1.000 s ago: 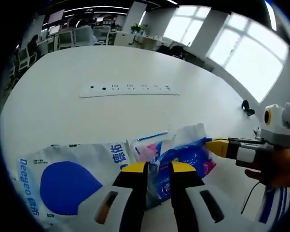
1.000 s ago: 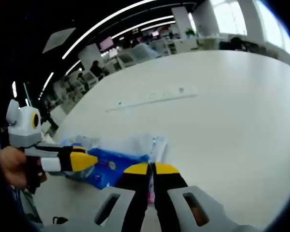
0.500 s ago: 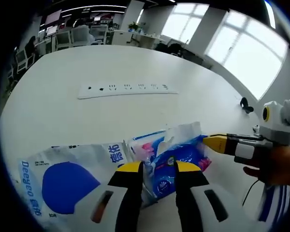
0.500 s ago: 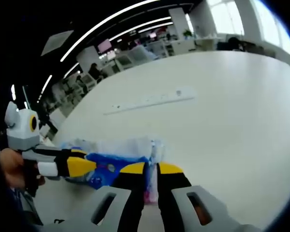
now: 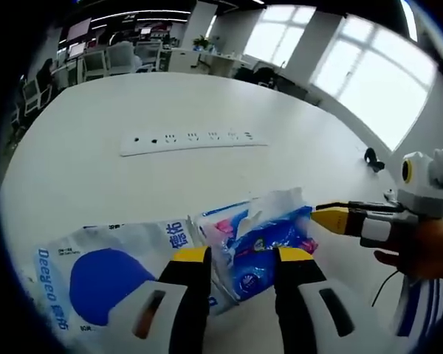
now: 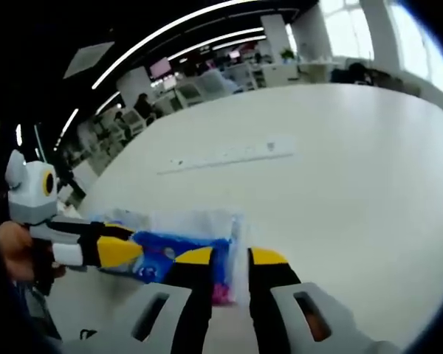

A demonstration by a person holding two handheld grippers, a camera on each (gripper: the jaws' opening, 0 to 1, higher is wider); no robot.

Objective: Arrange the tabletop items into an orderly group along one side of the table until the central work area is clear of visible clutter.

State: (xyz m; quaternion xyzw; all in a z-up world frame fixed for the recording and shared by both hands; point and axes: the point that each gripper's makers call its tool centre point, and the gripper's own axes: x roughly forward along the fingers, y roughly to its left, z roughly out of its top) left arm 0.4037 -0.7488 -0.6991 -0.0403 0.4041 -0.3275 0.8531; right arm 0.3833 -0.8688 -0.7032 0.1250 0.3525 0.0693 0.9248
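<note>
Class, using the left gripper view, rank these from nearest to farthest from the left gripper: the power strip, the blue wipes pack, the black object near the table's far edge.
1. Blue wipes pack: between the left gripper's jaws.
2. Power strip: mid-table, ahead.
3. Black object: far right, by the table edge.

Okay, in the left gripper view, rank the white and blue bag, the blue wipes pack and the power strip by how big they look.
1. White and blue bag, nearest the camera.
2. Power strip, long but thin and farther off, so its rank against the pack is unsure.
3. Blue wipes pack.

Left gripper [image 5: 240, 256] low and level, jaws parted. Right gripper [image 6: 230, 256] likewise, jaws apart by a narrower gap. A hand [image 5: 419, 251] wrapped around the right gripper's body.
</note>
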